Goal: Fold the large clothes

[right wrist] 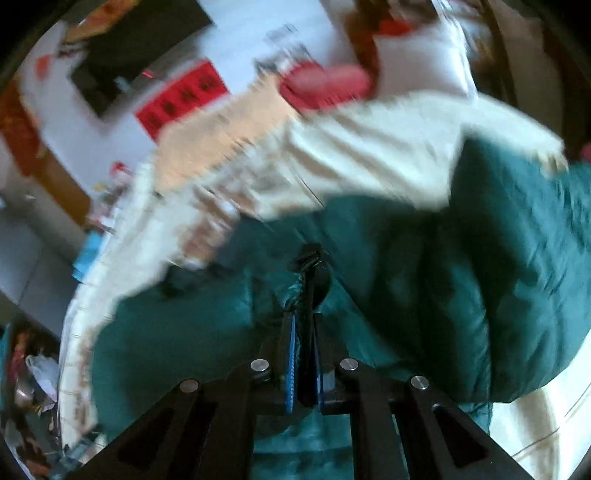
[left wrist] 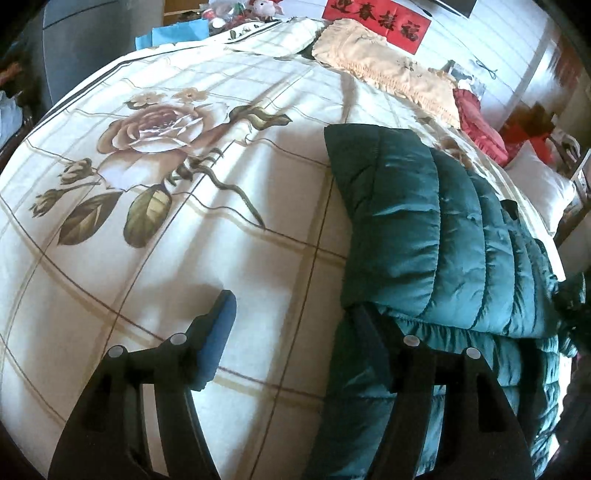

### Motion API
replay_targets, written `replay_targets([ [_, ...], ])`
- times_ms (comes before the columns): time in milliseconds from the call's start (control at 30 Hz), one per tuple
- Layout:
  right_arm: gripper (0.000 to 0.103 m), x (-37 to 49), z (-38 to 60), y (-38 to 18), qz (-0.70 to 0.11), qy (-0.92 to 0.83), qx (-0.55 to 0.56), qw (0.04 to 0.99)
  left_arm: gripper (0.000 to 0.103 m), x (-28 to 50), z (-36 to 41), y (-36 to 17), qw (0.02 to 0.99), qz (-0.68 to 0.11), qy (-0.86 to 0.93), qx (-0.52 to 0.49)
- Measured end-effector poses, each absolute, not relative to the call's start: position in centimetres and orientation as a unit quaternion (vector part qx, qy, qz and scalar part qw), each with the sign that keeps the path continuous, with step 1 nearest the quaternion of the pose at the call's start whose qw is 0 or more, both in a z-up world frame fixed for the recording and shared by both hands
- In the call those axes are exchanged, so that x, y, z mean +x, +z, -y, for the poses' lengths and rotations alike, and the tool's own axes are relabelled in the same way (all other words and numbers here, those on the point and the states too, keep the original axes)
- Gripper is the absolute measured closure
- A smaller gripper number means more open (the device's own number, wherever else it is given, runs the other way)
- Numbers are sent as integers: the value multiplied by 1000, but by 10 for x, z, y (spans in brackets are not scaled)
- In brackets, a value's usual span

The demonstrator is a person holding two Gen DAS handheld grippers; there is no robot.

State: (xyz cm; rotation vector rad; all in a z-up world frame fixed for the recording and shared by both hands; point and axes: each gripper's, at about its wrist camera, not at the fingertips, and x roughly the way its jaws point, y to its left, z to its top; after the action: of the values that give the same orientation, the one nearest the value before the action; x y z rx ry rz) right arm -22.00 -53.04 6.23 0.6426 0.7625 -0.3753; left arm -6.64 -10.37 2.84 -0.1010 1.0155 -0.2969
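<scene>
Green padded jacket (left wrist: pixel 436 236), part-folded on bed (left wrist: pixel 184 258). Left tool (left wrist: pixel 295 325) spread, empty; right tool (right wrist: pixel 304 350) pinching jacket's dark edge. Advice: lay fold squarely, then flatten.

A cream bedspread (left wrist: pixel 184 240) printed with a large brown rose and thin grid lines covers the bed. A fringed peach blanket (left wrist: pixel 391 70) lies near a ruffled red cushion (left wrist: pixel 476 122) and a white pillow (left wrist: pixel 543 184). A red banner with black characters (left wrist: pixel 376 18) hangs on the white wall.
</scene>
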Motion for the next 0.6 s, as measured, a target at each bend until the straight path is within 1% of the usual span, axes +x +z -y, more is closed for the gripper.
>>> replay_targets([
  [133,96,-226,534,66,-360,-181,284,870,37,-69,106,32,866,-477,-146,-32],
  [233,96,-219,531,48,-400,-185,264,858,37,-74,108,36,866,-479,-144,-23],
  [300,96,-224,534,49,-399,-186,271,856,37,-83,103,47,872,-467,-146,-19],
  [367,79,-233,535,59,-390,-202,262,859,37,-89,98,59,881,-451,-144,-12],
  [400,60,-238,535,67,-380,-218,254,863,37,-91,95,66,886,-441,-142,-11],
  [433,53,-244,535,75,-364,-222,254,868,36,-92,93,72,890,-433,-143,-12],
  [500,53,-247,534,87,-347,-204,262,877,36,-87,96,79,893,-425,-148,-17],
  [600,52,-234,522,94,-355,-184,255,880,36,-70,110,83,891,-426,-154,-31],
])
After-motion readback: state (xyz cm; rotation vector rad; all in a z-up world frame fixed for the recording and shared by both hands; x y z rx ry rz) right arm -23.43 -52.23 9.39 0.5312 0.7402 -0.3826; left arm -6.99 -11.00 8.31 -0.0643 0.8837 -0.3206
